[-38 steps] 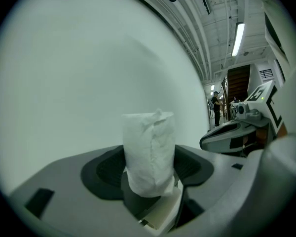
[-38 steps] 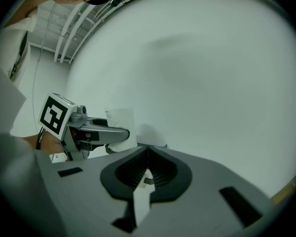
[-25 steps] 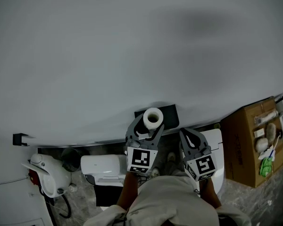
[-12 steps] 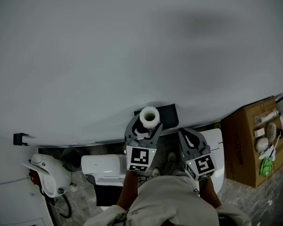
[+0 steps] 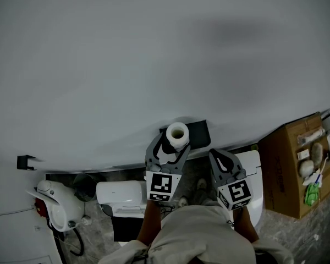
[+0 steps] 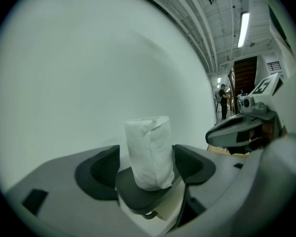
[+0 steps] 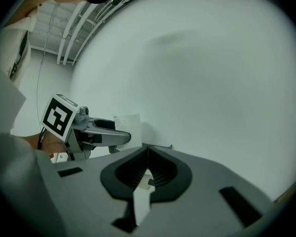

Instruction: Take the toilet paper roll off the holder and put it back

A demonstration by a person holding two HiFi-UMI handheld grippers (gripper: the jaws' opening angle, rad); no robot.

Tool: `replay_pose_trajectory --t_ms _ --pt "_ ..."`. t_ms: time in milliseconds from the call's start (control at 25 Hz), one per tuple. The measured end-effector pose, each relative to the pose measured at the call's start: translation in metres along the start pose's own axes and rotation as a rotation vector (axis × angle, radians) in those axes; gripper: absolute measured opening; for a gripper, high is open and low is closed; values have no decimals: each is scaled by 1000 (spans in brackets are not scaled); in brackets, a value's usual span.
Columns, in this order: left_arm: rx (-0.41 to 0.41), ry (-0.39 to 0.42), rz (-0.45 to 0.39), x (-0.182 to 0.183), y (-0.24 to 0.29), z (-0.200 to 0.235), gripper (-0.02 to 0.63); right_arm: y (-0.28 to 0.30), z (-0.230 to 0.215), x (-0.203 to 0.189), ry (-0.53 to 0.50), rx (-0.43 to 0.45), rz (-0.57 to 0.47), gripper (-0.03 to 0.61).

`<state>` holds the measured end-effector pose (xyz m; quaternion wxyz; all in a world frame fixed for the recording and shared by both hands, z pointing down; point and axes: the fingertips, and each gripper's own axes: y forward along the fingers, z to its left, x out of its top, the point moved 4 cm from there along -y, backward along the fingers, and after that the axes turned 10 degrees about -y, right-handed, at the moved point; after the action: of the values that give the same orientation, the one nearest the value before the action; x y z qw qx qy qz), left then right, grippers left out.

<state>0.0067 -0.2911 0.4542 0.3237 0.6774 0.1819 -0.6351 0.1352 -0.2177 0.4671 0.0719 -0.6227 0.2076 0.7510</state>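
A white toilet paper roll [image 5: 177, 135] stands upright on the black holder [image 5: 198, 132] fixed to the pale wall. My left gripper [image 5: 172, 146] reaches around it, and its jaws have just been opening. In the left gripper view the roll [image 6: 149, 152] rests on the holder's black shelf [image 6: 138, 196] between the two pads, and a thin gap shows on the left side. My right gripper [image 5: 224, 159] hangs to the right of the holder, away from the roll. Its jaws [image 7: 147, 154] are shut with nothing in them. The right gripper view also shows the roll [image 7: 129, 123] beside the left gripper [image 7: 98, 131].
A brown cardboard box [image 5: 291, 172] with small items stands at the right. Below the holder are a white toilet [image 5: 120, 196] and a white appliance [image 5: 55, 202] on the floor. A small black bracket [image 5: 25, 161] sticks out of the wall at far left.
The left gripper's jaws have spread apart around the roll, which stays upright on the holder, shifted slightly. The right gripper has not moved.
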Motion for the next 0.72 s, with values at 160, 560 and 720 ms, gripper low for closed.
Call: replay_pose_trajectory --t_ms 160,560,720 --pt "-22 -28 -91 10 -19 1 337 -3 6 7 -14 -5 -5 -2" --pt "-74 -55 -134 2 -71 -3 322 -20 39 16 -60 -19 -15 -3" --pt "-86 -56 -136 -4 -90 -5 306 -27 59 19 -68 -20 -19 -3"
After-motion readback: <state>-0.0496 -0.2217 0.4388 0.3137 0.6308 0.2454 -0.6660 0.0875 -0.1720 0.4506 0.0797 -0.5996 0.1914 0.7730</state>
